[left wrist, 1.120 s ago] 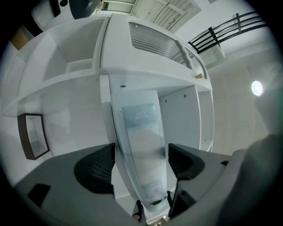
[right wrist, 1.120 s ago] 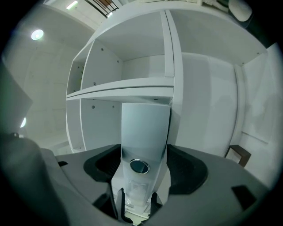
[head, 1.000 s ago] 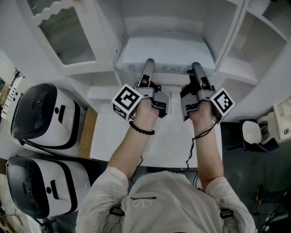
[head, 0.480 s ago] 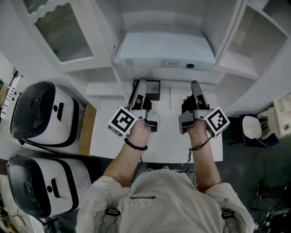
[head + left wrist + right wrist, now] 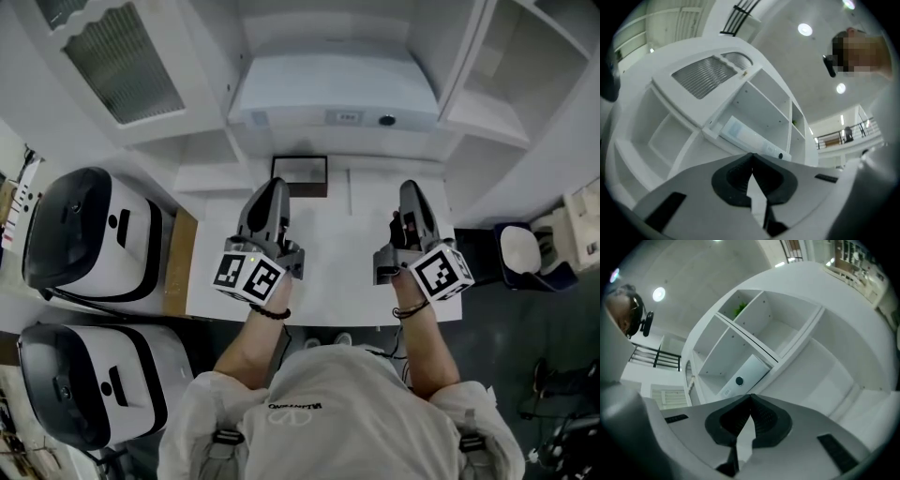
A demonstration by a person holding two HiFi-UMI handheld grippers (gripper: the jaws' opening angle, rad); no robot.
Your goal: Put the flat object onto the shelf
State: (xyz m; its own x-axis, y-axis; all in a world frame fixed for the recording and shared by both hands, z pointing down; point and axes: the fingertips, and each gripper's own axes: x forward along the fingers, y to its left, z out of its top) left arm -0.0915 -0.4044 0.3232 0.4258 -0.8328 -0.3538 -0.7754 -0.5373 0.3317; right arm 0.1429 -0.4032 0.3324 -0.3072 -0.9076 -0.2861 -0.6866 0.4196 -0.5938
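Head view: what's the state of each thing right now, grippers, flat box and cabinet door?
Flat box: lying flat on the shelf, clear of both grippers.
Left gripper: shut, empty, over the table.
Right gripper: shut, empty, over the table.
Cabinet door: swung open.

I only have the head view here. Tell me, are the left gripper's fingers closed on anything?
Observer: No, in its own view the left gripper has its fingers pressed together, nothing between.
Operator: And the right one?
Observer: The right gripper is shut and empty too.
Operator: Anything stored above the flat object?
Observer: The right gripper view shows something small and green in a shelf compartment higher than the flat object.
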